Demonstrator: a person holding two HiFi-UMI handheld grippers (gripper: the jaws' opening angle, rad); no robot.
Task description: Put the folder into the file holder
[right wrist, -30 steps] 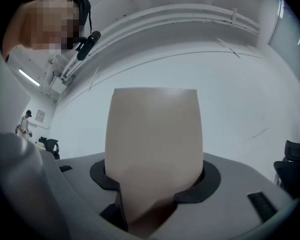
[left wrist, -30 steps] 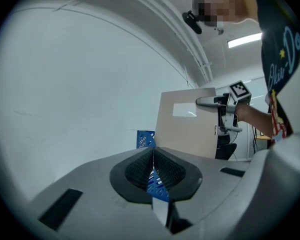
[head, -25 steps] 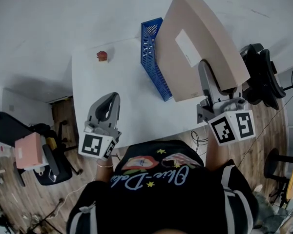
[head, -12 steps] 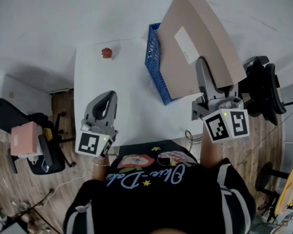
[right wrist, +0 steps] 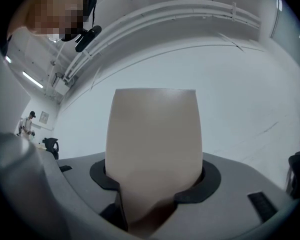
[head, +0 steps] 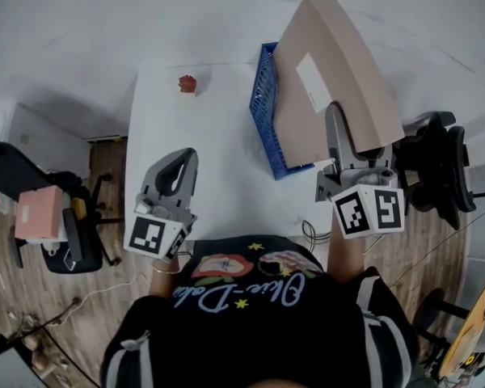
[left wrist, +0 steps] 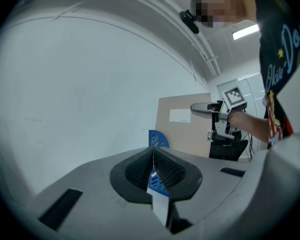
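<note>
Head view showed the carrying step — my right gripper [head: 335, 113] pinched the tan folder [head: 323, 59] upright by the blue file holder [head: 266, 115], my left gripper [head: 184, 157] pressed together, empty — and next, I judged, its lower edge needed lining up with the slot.

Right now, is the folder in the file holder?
Not seated: right gripper holds the folder tilted over the blue file holder, mostly above it.

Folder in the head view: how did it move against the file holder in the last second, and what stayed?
The folder, held by the right gripper, shifted slightly further over the near end of the file holder. That gripper stayed shut on it; the left gripper stayed shut and empty.
</note>
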